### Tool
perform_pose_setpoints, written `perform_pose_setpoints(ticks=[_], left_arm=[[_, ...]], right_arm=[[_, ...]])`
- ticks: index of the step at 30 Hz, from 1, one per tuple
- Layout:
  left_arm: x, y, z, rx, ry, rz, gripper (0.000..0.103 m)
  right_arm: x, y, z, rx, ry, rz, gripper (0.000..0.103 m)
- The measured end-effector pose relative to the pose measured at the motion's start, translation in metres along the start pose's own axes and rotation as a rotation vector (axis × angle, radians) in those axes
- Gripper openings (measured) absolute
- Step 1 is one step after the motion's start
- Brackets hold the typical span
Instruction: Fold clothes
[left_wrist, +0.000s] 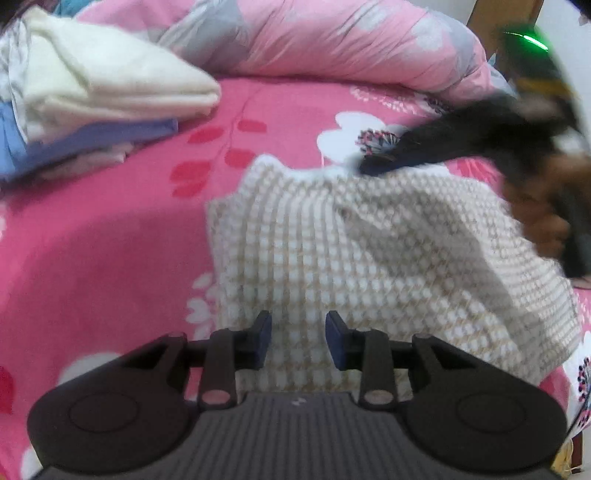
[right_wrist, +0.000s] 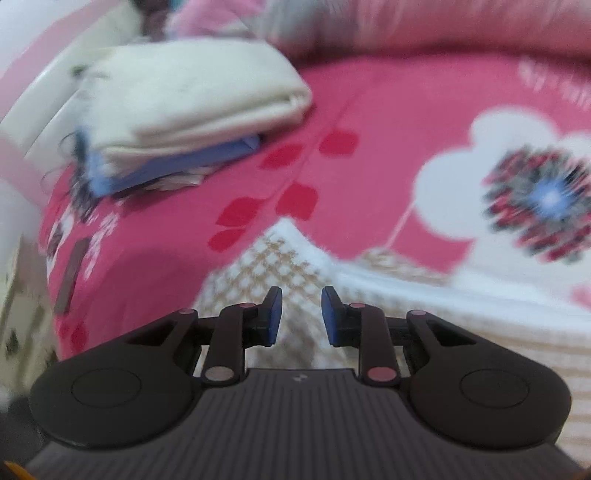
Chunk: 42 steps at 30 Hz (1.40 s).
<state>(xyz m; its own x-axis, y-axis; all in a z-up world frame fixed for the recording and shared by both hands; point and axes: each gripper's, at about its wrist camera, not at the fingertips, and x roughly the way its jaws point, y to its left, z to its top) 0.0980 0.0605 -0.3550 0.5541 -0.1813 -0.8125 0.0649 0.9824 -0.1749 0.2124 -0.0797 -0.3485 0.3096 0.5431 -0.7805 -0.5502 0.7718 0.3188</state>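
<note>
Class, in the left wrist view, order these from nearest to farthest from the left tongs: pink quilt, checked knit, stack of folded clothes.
1. Checked knit, just beyond the left tongs.
2. Stack of folded clothes, far left.
3. Pink quilt, along the back.

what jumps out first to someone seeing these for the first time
The hot pink floral bedsheet fills both views, with a big white flower at the right of the right wrist view. A cream checked knit lies in the middle, just ahead of the left claw and under the right claw. A folded stack, cream over blue, sits at the far left.
</note>
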Motion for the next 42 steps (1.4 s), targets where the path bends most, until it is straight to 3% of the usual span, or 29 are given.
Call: perform_pose_setpoints(ticks=[5, 7, 9, 11, 14, 20, 23, 26, 30, 34, 37, 39, 42], left_arm=[[0.012, -0.016, 0.030, 0.033, -0.062, 0.000, 0.037], [0.037, -0.021, 0.038, 0.056, -0.041, 0.018, 0.037], [0.066, -0.022, 0.039, 0.061, 0.001, 0.064, 0.037], [0.076, -0.019, 0.036, 0.060, -0.018, 0.077, 0.039], [0.070, -0.024, 0.041, 0.073, -0.006, 0.097, 0.037], [0.067, -0.041, 0.055, 0.153, -0.042, 0.142, 0.037], [0.092, -0.037, 0.052, 0.146, 0.019, 0.208, 0.040], [0.089, -0.033, 0.050, 0.099, -0.007, 0.204, 0.040], [0.066, -0.033, 0.049, 0.075, -0.025, 0.210, 0.037], [0.034, -0.040, 0.030, 0.137, -0.011, 0.137, 0.037], [0.032, -0.044, 0.000, 0.172, 0.071, 0.123, 0.038], [0.032, -0.043, -0.015, 0.178, 0.055, 0.129, 0.039], [0.037, -0.042, -0.011, 0.194, 0.057, 0.127, 0.039]], right_arm=[[-0.071, -0.056, -0.027, 0.032, -0.036, -0.223, 0.022], [-0.079, -0.083, -0.036, 0.034, -0.040, -0.322, 0.022], [-0.065, -0.111, -0.047, 0.033, 0.018, -0.406, 0.022], [-0.046, -0.143, -0.063, 0.102, 0.059, -0.395, 0.027], [-0.055, -0.162, -0.067, 0.195, 0.029, -0.328, 0.028], [-0.108, -0.166, -0.066, 0.148, -0.055, -0.442, 0.026], [-0.093, -0.203, -0.082, 0.194, 0.037, -0.502, 0.023], [-0.082, -0.226, -0.095, 0.250, 0.035, -0.459, 0.024], [-0.110, -0.216, -0.090, 0.186, -0.001, -0.444, 0.020], [-0.152, -0.190, -0.100, 0.092, -0.019, -0.362, 0.020], [-0.156, -0.169, -0.123, 0.006, 0.060, -0.327, 0.020], [-0.140, -0.168, -0.143, -0.026, 0.144, -0.340, 0.020], [-0.121, -0.178, -0.160, -0.007, 0.168, -0.338, 0.020]])
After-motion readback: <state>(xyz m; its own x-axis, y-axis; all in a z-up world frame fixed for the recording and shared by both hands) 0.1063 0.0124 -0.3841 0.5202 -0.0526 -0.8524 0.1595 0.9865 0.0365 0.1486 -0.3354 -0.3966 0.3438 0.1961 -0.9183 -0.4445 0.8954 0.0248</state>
